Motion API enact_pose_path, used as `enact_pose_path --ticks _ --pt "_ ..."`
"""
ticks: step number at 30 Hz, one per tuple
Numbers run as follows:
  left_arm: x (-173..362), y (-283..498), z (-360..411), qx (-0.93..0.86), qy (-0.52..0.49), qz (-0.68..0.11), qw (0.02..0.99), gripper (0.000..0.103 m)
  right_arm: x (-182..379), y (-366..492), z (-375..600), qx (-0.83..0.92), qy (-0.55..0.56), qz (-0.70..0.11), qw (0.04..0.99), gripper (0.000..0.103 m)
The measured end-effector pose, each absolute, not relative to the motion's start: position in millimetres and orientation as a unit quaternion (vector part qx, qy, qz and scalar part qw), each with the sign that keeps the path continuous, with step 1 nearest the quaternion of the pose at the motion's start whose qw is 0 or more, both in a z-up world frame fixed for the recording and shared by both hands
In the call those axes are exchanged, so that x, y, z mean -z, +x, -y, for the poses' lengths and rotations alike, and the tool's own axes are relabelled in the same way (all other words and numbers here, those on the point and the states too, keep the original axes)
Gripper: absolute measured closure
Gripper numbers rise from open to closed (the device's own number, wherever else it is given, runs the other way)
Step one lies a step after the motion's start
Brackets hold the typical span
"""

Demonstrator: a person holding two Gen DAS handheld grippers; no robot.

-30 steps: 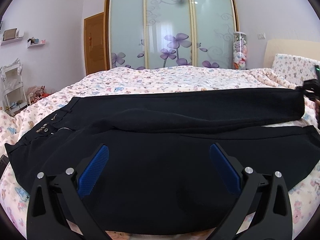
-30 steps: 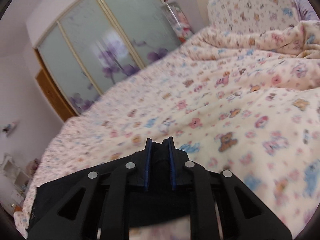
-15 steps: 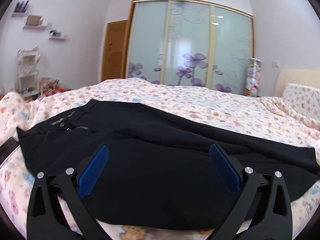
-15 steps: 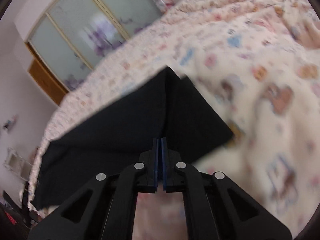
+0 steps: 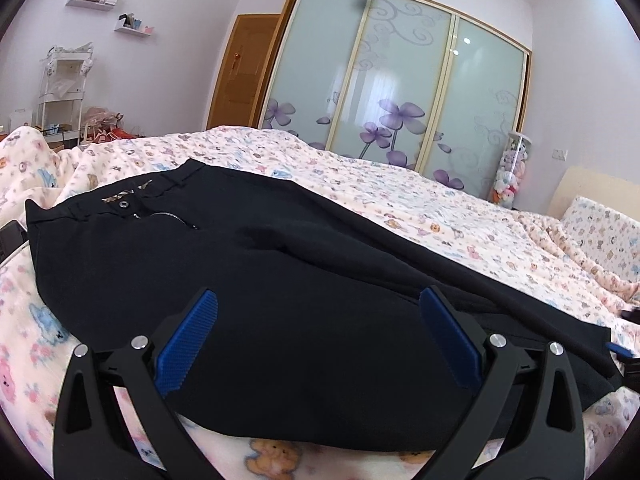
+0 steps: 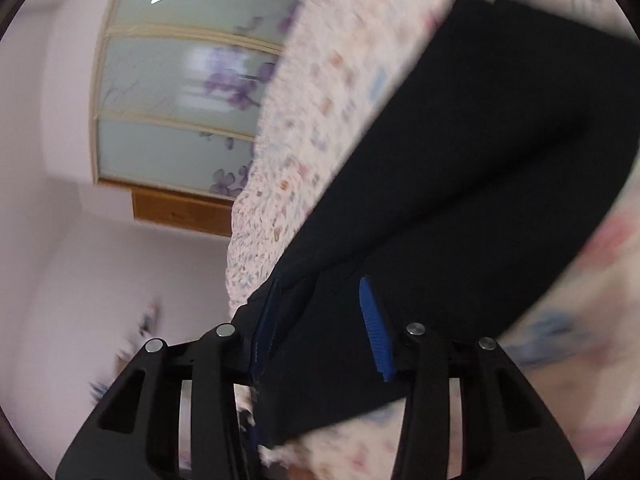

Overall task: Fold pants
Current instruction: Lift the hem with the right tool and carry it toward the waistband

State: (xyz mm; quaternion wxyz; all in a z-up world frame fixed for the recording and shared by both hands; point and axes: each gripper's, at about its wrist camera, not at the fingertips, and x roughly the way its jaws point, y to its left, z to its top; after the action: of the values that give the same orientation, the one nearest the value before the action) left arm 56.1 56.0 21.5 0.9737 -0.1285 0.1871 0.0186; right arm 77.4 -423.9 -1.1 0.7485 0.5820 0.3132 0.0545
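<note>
Black pants (image 5: pixel 248 264) lie on the bed with one leg laid over the other. The waistband with button and zipper is at the left. My left gripper (image 5: pixel 318 340) is open and empty, hovering just above the near edge of the pants. In the right wrist view, tilted and blurred, my right gripper (image 6: pixel 320 328) is open with the leg end of the pants (image 6: pixel 460 184) lying loose between its blue pads (image 6: pixel 374 328). The right gripper's tip also shows in the left wrist view (image 5: pixel 624 352) at the leg hem.
The bed is covered by a pink cartoon-print blanket (image 5: pixel 420 208). A sliding glass wardrobe (image 5: pixel 384 80), a wooden door (image 5: pixel 244 72) and a white shelf rack (image 5: pixel 64 84) stand beyond the bed. A pillow (image 5: pixel 604 228) lies at the far right.
My right gripper has laid the leg end down on the other leg and opened, rolling sideways. My left gripper has swung left along the near edge, staying open.
</note>
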Motion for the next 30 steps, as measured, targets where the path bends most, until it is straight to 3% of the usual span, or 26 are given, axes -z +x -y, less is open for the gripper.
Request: enact_pose_path --ticks 12,13,15,17,24,30 --pt "-23 60 -51 -0.008 -0.117 -0.193 0.974 0.002 41 79 458 0.113 0.648 -0.250 0.710 0.063" --pt "-23 60 -51 -0.007 -0.118 -0.193 0.974 0.002 43 80 459 0.121 0.646 -0.248 0.711 0.067" --pt "-23 60 -52 -0.006 -0.118 -0.192 0.974 0.002 45 87 462 0.139 0.628 -0.261 0.720 0.090" --pt "-23 60 -53 -0.002 -0.123 -0.193 0.973 0.002 40 85 464 0.124 0.615 -0.254 0.736 0.097" --pt "-18 68 -63 0.041 -0.162 -0.223 0.960 0.002 9 35 466 0.064 0.533 -0.171 0.826 0.099" --pt "-44 78 -91 0.075 -0.208 -0.224 0.949 0.002 49 27 472 0.085 0.563 -0.213 0.794 0.099"
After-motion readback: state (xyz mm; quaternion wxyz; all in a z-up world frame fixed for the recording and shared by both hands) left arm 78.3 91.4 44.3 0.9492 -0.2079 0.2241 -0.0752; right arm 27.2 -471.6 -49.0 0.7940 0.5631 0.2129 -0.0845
